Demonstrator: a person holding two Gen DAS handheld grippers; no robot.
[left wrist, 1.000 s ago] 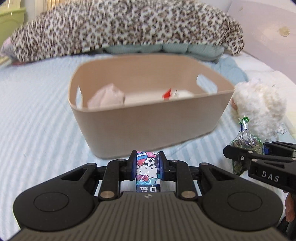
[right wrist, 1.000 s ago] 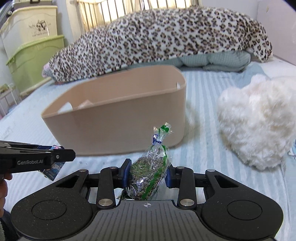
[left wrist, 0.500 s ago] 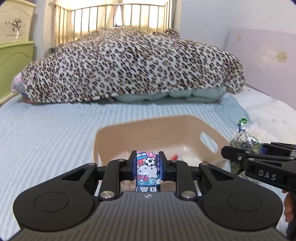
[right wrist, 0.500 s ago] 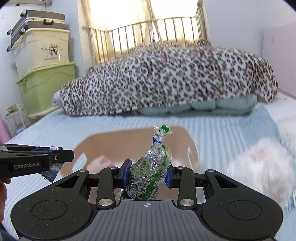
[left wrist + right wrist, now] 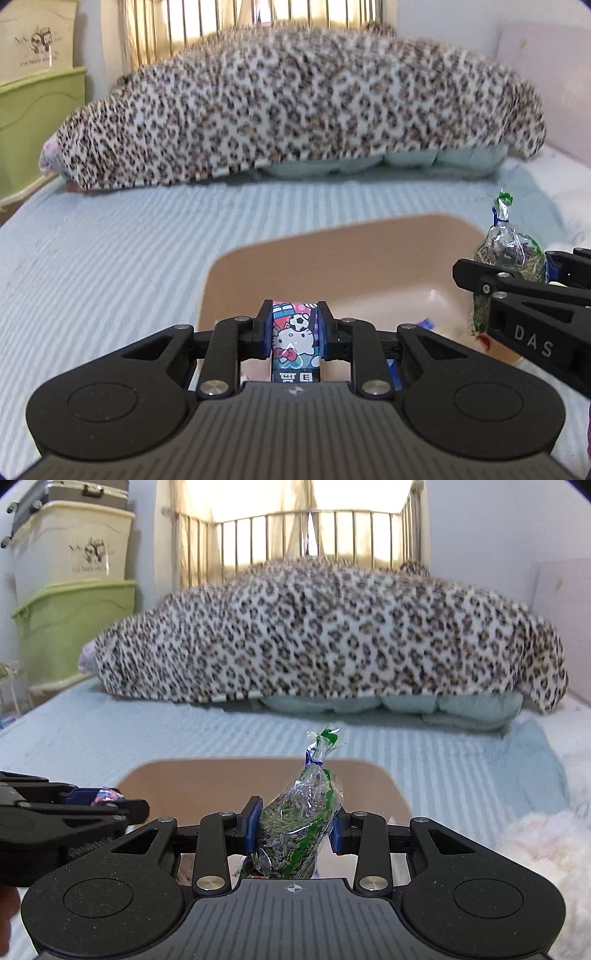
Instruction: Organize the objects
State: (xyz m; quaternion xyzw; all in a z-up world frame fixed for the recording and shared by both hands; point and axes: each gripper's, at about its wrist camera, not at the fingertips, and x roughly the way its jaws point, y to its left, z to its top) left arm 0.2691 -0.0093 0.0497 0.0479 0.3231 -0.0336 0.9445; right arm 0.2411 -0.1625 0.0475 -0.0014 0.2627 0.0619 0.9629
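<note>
Both grippers are now higher and over the bin [image 5: 369, 258], which sat in front of them before. The left gripper [image 5: 294, 332] pinches the cat card [image 5: 294, 341] tight. The right gripper [image 5: 293, 827] squeezes the herb bag [image 5: 295, 827]. Only the right view shows the fluffy toy [image 5: 543, 845].

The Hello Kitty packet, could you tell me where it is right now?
In the left wrist view the Hello Kitty packet is clamped in the left gripper, above the beige bin, left of the right gripper's herb bag.
</note>
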